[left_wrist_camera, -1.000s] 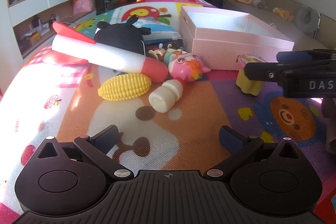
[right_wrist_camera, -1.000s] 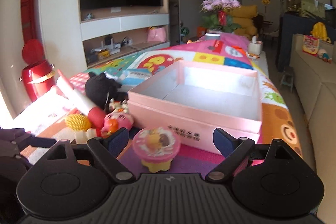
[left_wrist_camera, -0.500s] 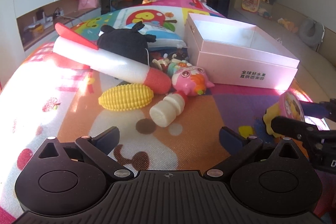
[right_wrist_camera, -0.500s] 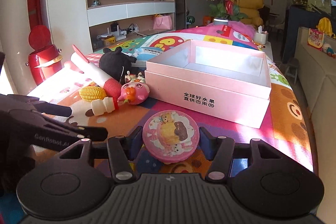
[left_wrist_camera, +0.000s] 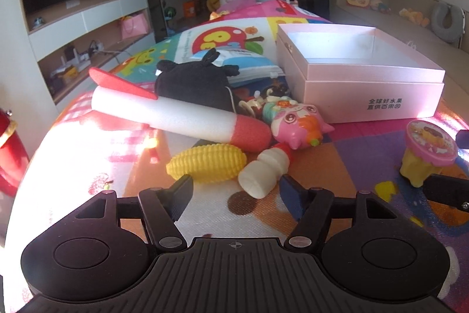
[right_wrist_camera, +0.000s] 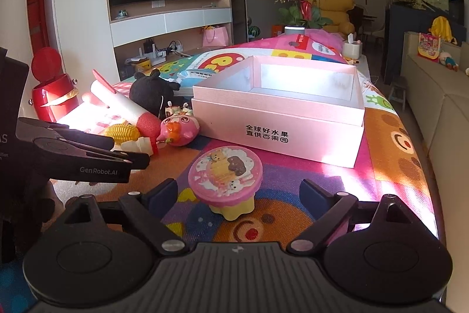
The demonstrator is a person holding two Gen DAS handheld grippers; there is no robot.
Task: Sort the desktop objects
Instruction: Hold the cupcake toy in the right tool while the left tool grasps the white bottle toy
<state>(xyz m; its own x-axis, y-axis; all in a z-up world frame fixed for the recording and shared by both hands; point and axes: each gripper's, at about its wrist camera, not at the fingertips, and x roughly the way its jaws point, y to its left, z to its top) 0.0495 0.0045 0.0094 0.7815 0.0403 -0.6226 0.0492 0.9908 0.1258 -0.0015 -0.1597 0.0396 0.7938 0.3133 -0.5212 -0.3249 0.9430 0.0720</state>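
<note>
A pink-topped yellow toy cup (right_wrist_camera: 225, 182) stands on the colourful mat between the fingers of my right gripper (right_wrist_camera: 239, 192), which is open around it without touching. It also shows in the left wrist view (left_wrist_camera: 428, 154). My left gripper (left_wrist_camera: 234, 195) is open and empty, just short of a yellow toy corn (left_wrist_camera: 206, 166) and a white toy bottle (left_wrist_camera: 263, 173). Behind them lie a foam rocket (left_wrist_camera: 178, 115), a pink pig toy (left_wrist_camera: 299, 126) and a black plush (left_wrist_camera: 193, 82). An open, empty pink box (right_wrist_camera: 281, 110) stands beyond the cup.
The left gripper's side (right_wrist_camera: 79, 156) shows at the left of the right wrist view. A red bin (right_wrist_camera: 54, 96) stands off the table's left edge. A sofa (right_wrist_camera: 439, 113) runs along the right. A flower pot (right_wrist_camera: 302, 8) sits at the far end.
My right gripper has opened and let go of the toy cup, which now stands on the mat. My left gripper has moved closer to the corn and bottle.
</note>
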